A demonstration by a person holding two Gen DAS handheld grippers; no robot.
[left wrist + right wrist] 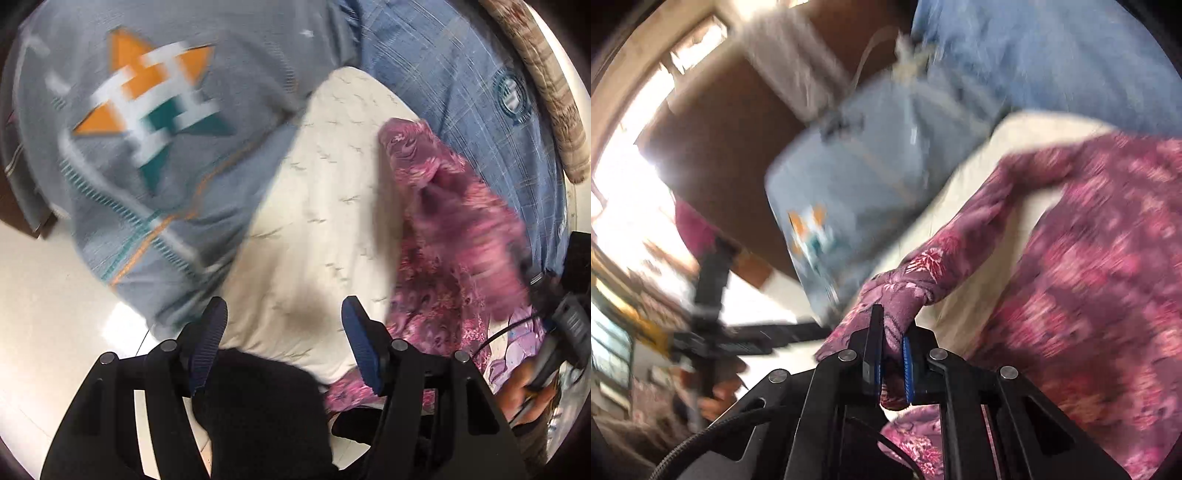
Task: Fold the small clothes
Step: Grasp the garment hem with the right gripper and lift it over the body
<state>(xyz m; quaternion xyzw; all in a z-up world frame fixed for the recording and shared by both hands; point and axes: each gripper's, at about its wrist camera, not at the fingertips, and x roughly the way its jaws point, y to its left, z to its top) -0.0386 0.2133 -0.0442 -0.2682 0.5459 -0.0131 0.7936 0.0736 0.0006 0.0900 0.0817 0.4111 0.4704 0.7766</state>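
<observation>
A purple-pink floral garment (pixel 454 236) lies blurred over a cream cloth (pixel 325 206). My right gripper (pixel 892 354) is shut on a bunched edge of the floral garment (pixel 1089 258), lifting it. My left gripper (pixel 282 328) is open and empty, hovering above the cream cloth, left of the floral garment. The right gripper shows at the right edge of the left wrist view (pixel 561 332). The left gripper shows blurred at the left of the right wrist view (pixel 713 317).
A grey shirt (pixel 147 140) with an orange, white and teal star logo lies at the left, also in the right wrist view (pixel 849 177). A blue plaid garment (pixel 461 74) lies behind. A black cloth (pixel 266 413) sits under my left gripper. White floor (pixel 55 314) lies at the left.
</observation>
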